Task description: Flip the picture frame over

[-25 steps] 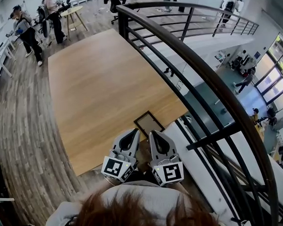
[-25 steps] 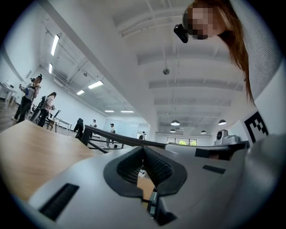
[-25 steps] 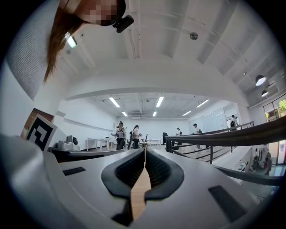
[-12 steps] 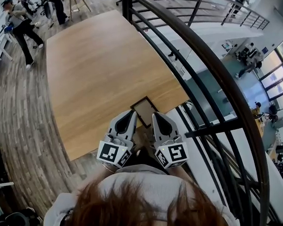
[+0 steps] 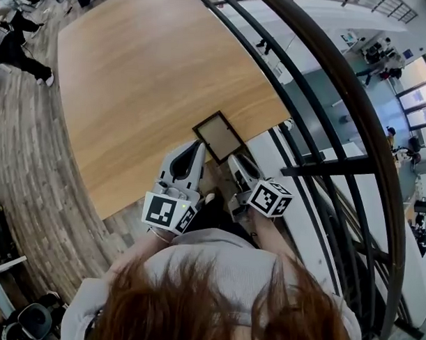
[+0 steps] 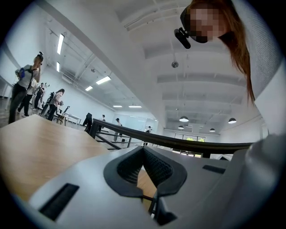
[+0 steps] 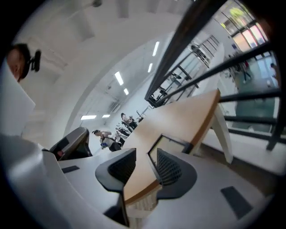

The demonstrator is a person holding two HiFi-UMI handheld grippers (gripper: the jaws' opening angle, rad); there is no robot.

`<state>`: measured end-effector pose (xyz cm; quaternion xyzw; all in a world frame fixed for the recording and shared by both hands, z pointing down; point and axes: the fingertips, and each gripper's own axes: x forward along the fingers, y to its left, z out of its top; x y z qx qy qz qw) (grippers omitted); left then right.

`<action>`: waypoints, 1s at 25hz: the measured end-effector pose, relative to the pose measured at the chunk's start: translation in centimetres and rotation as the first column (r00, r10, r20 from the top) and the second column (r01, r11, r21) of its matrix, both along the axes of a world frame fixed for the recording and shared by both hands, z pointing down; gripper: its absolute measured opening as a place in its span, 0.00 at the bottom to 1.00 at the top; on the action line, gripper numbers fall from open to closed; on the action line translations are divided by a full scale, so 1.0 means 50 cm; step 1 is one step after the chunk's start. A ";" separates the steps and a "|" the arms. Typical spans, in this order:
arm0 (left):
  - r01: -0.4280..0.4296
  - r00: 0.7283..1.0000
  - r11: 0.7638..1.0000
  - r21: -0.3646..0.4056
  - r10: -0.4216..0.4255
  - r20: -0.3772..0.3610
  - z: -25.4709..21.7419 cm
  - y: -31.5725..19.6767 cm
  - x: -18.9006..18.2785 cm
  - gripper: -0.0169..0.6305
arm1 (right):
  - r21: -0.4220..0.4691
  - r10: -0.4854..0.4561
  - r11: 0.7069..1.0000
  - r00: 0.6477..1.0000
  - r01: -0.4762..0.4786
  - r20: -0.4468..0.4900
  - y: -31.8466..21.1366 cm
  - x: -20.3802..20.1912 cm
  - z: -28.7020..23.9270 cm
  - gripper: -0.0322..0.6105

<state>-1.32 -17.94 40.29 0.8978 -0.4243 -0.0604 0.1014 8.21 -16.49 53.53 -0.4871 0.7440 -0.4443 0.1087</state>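
Right claw just opening, empty, seemingly short of picture frame, left claw clenched.

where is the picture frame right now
In the head view the picture frame lies flat on the wooden table, by its near edge and toward the right end, close to the black railing.
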 end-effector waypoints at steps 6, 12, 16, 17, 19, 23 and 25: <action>0.023 0.999 1.000 -0.019 -0.022 0.035 0.015 0.008 -0.015 0.04 | -0.174 0.125 0.982 0.944 -0.073 0.307 0.004 0.018 0.111 0.43; 0.044 0.997 0.999 -0.028 -0.042 0.057 0.024 0.011 -0.038 0.04 | -0.245 0.181 0.967 0.882 -0.078 0.435 -0.014 0.004 0.173 0.44; 0.056 0.996 0.998 -0.031 -0.054 0.066 0.027 0.010 -0.051 0.04 | -0.265 0.158 0.964 0.875 -0.036 0.457 -0.031 -0.021 0.200 0.44; 0.059 0.996 0.998 -0.030 -0.057 0.067 0.026 0.011 -0.054 0.04 | -0.266 0.152 0.964 0.877 -0.028 0.456 -0.032 -0.025 0.203 0.44; 0.064 0.996 0.998 -0.028 -0.062 0.068 0.024 0.012 -0.061 0.04 | -0.252 0.147 0.967 0.870 -0.026 0.470 -0.036 -0.027 0.203 0.43; 0.077 0.995 0.997 -0.024 -0.075 0.067 0.021 0.007 -0.072 0.04 | -0.199 0.148 0.979 0.834 -0.047 0.531 -0.045 -0.022 0.189 0.26; 0.080 0.995 0.997 -0.022 -0.078 0.066 0.021 0.005 -0.073 0.04 | -0.192 0.156 0.980 0.822 -0.058 0.547 -0.043 -0.018 0.184 0.22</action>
